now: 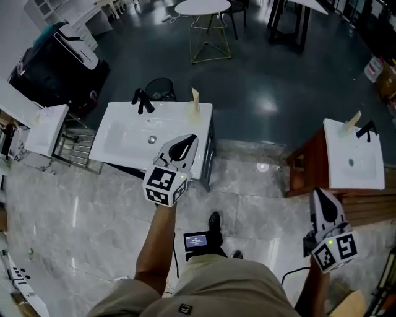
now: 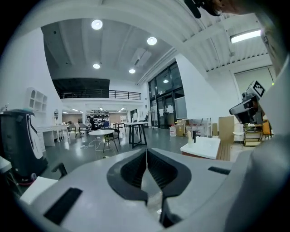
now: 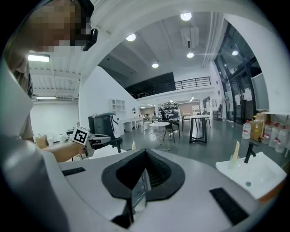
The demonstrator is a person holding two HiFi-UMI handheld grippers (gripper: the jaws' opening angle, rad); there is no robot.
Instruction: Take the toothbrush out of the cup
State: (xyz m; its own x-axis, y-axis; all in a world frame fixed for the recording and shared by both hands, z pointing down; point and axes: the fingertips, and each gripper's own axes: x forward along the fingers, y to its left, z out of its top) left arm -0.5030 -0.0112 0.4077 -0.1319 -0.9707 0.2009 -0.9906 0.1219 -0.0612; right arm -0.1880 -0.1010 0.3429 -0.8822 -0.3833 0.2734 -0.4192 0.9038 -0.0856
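Two white sinks each carry a clear cup with a cream toothbrush standing in it. One cup (image 1: 195,104) is at the back right corner of the left sink (image 1: 124,139). The other cup (image 1: 351,122) is on the right sink (image 1: 365,170), beside a black tap (image 1: 368,130). My left gripper (image 1: 189,140) hangs over the left sink's right part, short of its cup, jaws shut and empty (image 2: 146,151). My right gripper (image 1: 318,194) is below the right sink's near left corner, jaws together with nothing in them (image 3: 146,154). The right cup (image 3: 234,158) shows in the right gripper view.
A black tap (image 1: 142,100) stands at the back of the left sink. A wooden cabinet (image 1: 306,164) carries the right sink. A metal rack (image 1: 74,148) stands left of the left sink. A round white table (image 1: 203,7) and chairs are farther off on the dark floor.
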